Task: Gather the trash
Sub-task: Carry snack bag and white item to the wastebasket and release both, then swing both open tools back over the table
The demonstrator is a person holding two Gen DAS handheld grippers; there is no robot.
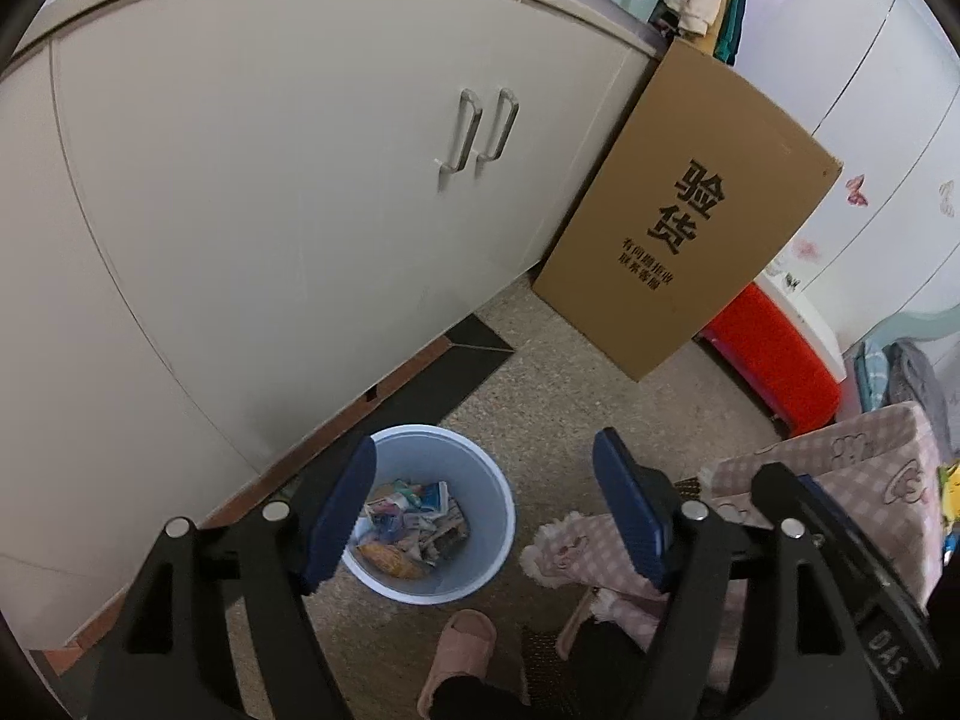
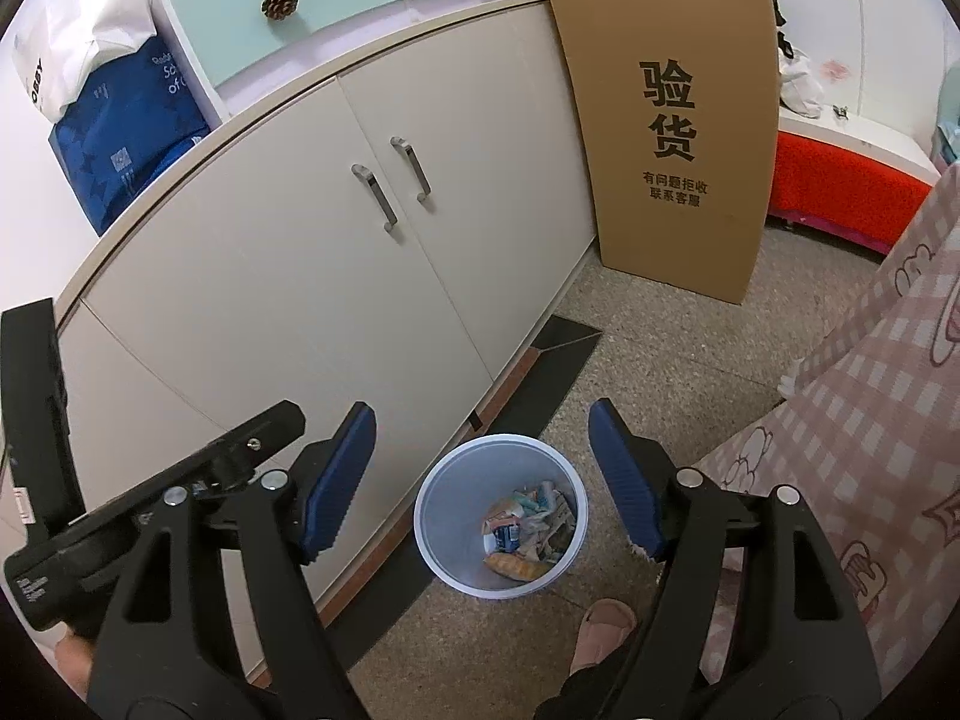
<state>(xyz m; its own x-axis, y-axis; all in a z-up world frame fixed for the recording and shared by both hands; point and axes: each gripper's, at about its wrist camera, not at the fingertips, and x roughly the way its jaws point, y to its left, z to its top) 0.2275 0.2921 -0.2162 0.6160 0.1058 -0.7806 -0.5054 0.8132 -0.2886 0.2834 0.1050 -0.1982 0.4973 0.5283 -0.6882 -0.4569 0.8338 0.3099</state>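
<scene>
A pale blue trash bin (image 1: 480,468) stands on the speckled floor beside the white cabinet; it also shows in the right wrist view (image 2: 444,510). Crumpled wrappers and paper trash (image 1: 414,525) lie in its bottom, seen too in the right wrist view (image 2: 528,531). My left gripper (image 1: 486,510) is open and empty, held above the bin. My right gripper (image 2: 480,474) is open and empty, also above the bin. The right gripper's body (image 1: 840,546) shows at the right of the left wrist view, and the left gripper's body (image 2: 150,492) at the left of the right wrist view.
A white two-door cabinet (image 1: 300,180) runs along the left. A tall cardboard box (image 1: 690,210) leans at its end, with a red stool (image 1: 774,354) beyond. A pink slipper (image 1: 462,654) and pink checked pyjama fabric (image 1: 840,468) are near the bin.
</scene>
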